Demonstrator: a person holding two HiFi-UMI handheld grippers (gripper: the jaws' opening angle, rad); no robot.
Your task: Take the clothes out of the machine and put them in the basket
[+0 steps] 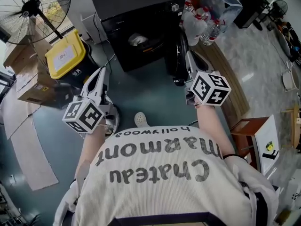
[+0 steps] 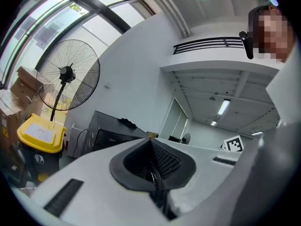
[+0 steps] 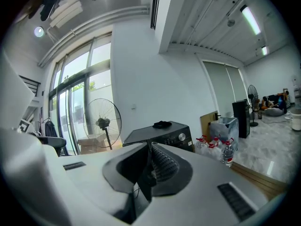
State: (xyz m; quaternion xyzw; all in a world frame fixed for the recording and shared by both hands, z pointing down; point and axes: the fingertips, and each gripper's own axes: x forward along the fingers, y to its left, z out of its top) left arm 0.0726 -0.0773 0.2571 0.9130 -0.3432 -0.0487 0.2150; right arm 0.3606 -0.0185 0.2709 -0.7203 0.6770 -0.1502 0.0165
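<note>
Clothes [image 1: 138, 40], head view: pale bundle inside the black machine [image 1: 141, 13], door open; left gripper [image 1: 100, 73] and right gripper [image 1: 189, 56] both short of the opening, left one near a yellow-lidded bin [image 1: 66, 54]. Left gripper view: jaws pressed together, gripping nothing, machine beyond. Right gripper view: jaws likewise fully together, empty, machine ahead.

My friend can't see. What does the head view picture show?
A person, seen from above, holds a left claw and a right claw, both shut, toward a black machine with something pale in its open front. A yellow-lidded bin and a fan stand at left.
</note>
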